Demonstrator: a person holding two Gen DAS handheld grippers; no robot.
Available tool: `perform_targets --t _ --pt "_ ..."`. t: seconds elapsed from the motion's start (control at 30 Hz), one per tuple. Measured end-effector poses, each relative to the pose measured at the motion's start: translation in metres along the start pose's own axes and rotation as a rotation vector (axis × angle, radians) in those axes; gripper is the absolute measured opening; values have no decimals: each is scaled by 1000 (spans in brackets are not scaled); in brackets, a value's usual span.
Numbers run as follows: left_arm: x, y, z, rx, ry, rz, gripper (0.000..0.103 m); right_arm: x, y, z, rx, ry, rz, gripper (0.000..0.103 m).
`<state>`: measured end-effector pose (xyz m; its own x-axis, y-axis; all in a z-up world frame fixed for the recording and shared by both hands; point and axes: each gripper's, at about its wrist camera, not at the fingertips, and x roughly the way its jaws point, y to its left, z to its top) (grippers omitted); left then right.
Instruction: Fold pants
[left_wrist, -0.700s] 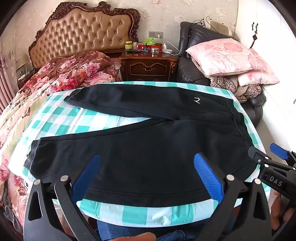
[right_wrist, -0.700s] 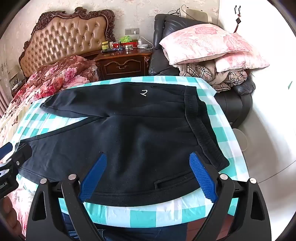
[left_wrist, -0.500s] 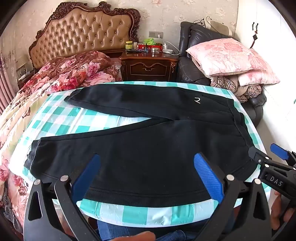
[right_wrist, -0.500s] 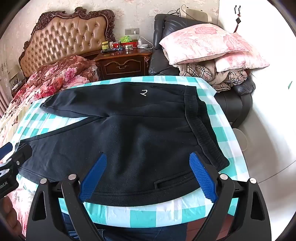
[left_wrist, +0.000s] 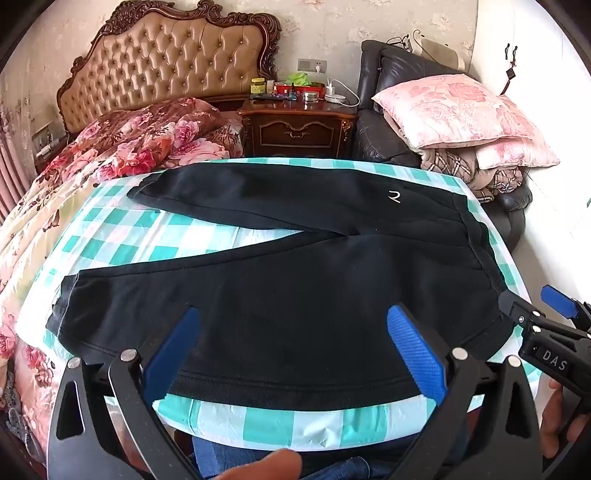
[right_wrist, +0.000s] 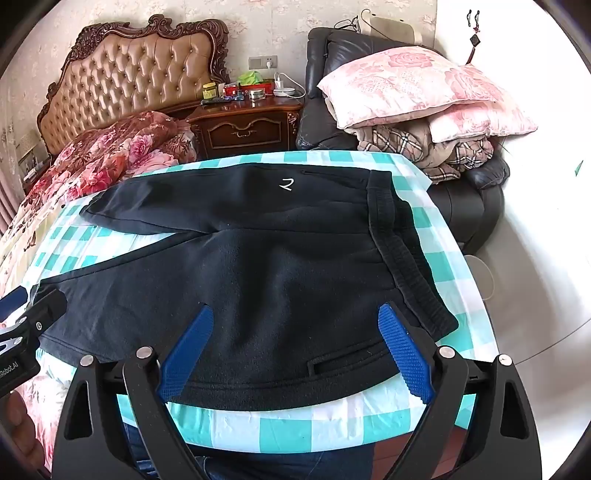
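Observation:
Black pants lie flat on a teal-and-white checked sheet, waistband at the right, two legs spread apart toward the left. A small white logo marks the far leg. My left gripper is open and empty, held above the near leg. My right gripper is open and empty, above the hip area near a pocket slit. Each gripper shows at the edge of the other's view.
A floral quilt and tufted headboard are at the back left. A wooden nightstand with small items stands behind. A dark leather chair piled with pink pillows is at the back right.

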<state>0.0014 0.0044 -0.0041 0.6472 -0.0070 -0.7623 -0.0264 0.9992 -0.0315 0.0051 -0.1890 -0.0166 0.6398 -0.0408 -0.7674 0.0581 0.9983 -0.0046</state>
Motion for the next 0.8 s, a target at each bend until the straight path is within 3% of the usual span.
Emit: perform_targets --t 0.8 --pt "3 0 -1 -2 3 4 101 0 0 -1 2 0 0 88"
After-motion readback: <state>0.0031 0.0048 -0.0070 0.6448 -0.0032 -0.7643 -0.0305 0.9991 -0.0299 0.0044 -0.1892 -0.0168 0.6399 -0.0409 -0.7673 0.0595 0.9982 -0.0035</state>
